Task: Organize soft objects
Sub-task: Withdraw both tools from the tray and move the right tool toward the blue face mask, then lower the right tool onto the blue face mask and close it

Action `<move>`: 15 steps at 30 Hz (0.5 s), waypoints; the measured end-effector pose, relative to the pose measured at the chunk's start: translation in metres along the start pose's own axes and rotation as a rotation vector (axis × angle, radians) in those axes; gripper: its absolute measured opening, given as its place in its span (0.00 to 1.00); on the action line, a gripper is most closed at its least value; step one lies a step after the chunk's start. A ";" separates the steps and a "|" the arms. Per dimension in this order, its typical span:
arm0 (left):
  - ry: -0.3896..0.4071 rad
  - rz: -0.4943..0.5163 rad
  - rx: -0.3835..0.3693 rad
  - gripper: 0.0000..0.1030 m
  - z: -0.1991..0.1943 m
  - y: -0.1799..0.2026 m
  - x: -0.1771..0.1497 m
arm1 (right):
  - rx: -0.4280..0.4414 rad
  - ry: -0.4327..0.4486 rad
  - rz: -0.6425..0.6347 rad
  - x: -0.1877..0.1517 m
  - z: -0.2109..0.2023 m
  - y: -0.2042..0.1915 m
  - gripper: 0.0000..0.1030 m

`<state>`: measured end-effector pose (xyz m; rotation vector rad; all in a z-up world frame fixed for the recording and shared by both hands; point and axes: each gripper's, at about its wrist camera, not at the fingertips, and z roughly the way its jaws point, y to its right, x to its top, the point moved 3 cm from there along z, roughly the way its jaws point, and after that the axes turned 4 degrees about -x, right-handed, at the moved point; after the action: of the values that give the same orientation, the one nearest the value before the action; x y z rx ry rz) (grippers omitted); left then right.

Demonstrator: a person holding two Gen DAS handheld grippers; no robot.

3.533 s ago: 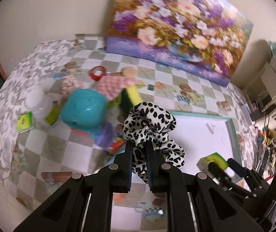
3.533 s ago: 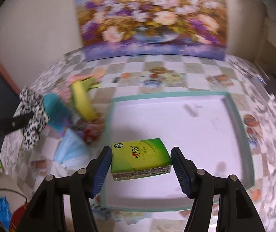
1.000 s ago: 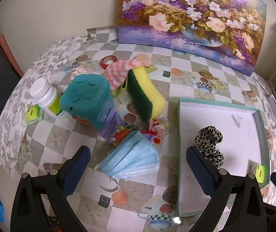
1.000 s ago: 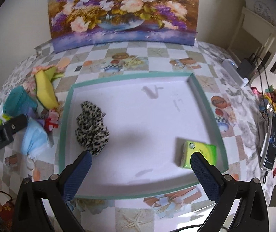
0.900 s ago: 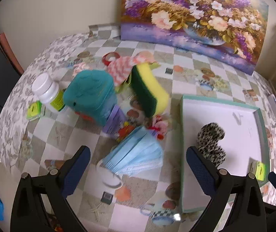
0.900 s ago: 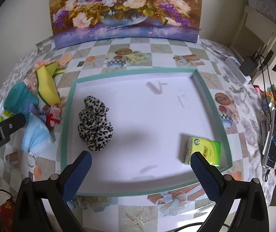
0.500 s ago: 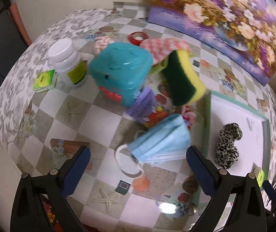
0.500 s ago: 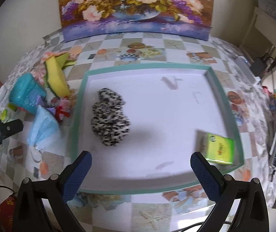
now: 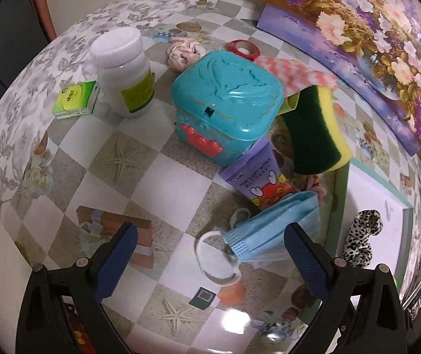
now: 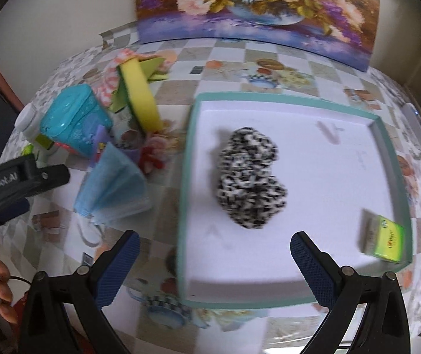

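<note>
The left gripper [image 9: 207, 250], jaws spread wide and empty, hovers over the blue face mask [image 9: 272, 227] at its one o'clock, probably next for the tray [image 9: 340, 194] at three o'clock.

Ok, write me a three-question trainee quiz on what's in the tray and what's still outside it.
1. True or false: the leopard scrunchie lies inside the tray.
2. Which soft item lies on the table nearest the open left gripper?
A. blue face mask
B. yellow-green sponge
C. checked cloth
3. Fill in: the green tissue pack sits in the tray's near-____ corner in the right wrist view.

Key: 1 true; 2 A; 3 right.
</note>
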<state>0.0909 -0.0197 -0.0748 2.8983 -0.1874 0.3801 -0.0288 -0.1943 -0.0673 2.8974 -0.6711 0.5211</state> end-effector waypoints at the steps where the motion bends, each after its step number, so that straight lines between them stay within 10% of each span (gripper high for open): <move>1: -0.005 0.001 0.001 0.97 0.001 -0.001 0.000 | 0.005 -0.003 0.004 0.001 0.002 -0.003 1.00; 15: -0.039 -0.080 0.080 0.97 0.013 -0.046 0.009 | 0.036 -0.005 -0.010 0.008 0.015 -0.048 1.00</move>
<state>0.1099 0.0210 -0.0929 2.9828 -0.0635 0.3250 0.0042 -0.1576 -0.0804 2.9349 -0.6547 0.5300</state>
